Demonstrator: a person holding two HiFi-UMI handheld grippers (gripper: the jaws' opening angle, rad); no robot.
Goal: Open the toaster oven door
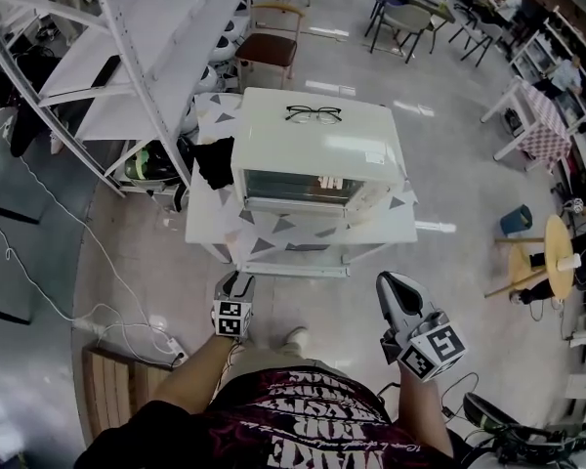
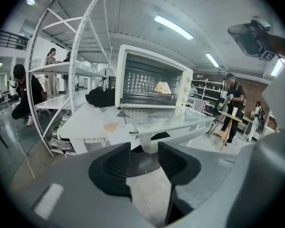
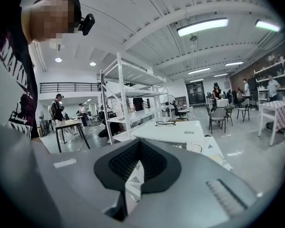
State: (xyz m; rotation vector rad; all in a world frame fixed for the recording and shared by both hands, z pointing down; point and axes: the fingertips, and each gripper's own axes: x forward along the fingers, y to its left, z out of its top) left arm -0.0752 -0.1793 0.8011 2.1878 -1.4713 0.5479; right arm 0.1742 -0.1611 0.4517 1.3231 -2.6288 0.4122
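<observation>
Head view: toaster oven point(image 1: 317, 140) sat on the white bench point(image 1: 215, 228), with glasses point(image 1: 313, 113) on its roof. Left tool point(image 1: 236, 283) and right tool point(image 1: 393, 286) hung low, well short of it.

Left gripper view: that tool's jaws stood partly apart and empty. Door point(image 2: 166, 117) appeared to lie flat before the bare cavity, as the task wants.

Right gripper view: jaws were closed, holding nothing.

Judgement: any further contact would best take the door's front edge, not the glass.

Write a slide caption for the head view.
Person faces a white boxy metal toaster oven topped with black-framed glasses, left tool and right tool held low.
</observation>
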